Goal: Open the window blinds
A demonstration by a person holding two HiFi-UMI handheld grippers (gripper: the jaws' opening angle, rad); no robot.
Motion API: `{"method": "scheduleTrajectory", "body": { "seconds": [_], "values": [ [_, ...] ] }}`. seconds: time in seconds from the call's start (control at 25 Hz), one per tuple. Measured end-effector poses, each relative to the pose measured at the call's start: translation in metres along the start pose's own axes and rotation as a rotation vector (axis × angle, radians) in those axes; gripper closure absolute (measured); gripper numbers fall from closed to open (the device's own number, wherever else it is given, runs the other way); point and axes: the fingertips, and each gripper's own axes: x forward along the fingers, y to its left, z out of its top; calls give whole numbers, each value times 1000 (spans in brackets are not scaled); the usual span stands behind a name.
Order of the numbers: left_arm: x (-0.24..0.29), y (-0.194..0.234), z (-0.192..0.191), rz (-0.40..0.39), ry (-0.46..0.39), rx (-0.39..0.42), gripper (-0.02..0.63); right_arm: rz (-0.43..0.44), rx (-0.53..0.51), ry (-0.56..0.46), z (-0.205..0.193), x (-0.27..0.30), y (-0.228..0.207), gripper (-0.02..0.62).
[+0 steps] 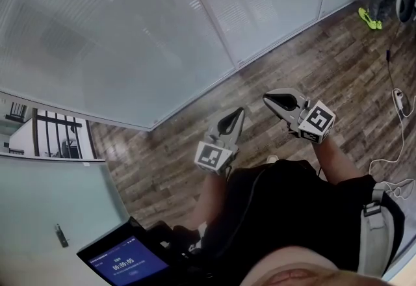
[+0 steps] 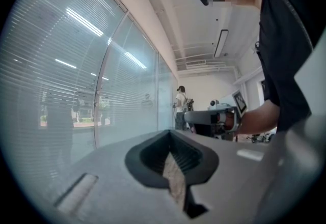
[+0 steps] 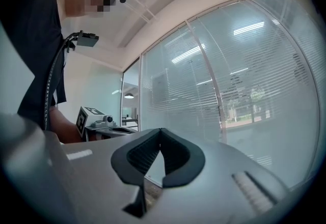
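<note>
free: bare wood floor (image 1: 312, 70) ahead | blocked: glazed wall (image 1: 208, 18) with closed blinds (image 1: 84, 31)

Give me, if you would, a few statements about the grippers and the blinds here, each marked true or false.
1. The right gripper has its jaws together with nothing between them. True.
2. The left gripper is clamped on a blind cord. False: its jaws are shut on nothing, and no cord shows between them.
3. The blinds hang lowered. True.
4. The floor is grey carpet. False: it is wood planks.
</note>
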Motion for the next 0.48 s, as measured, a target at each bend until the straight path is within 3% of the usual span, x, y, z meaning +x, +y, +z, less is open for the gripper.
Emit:
{"method": "scheduleTrajectory", "body": {
  "seconds": [0.12,0.48],
  "values": [
    [20,20,-2,5,12,-10,603,-9,9,5,-3,9,-29,589],
    [19,31,0,33,23,1,603,5,26,17,-6,10,-33,589]
  ]
}}
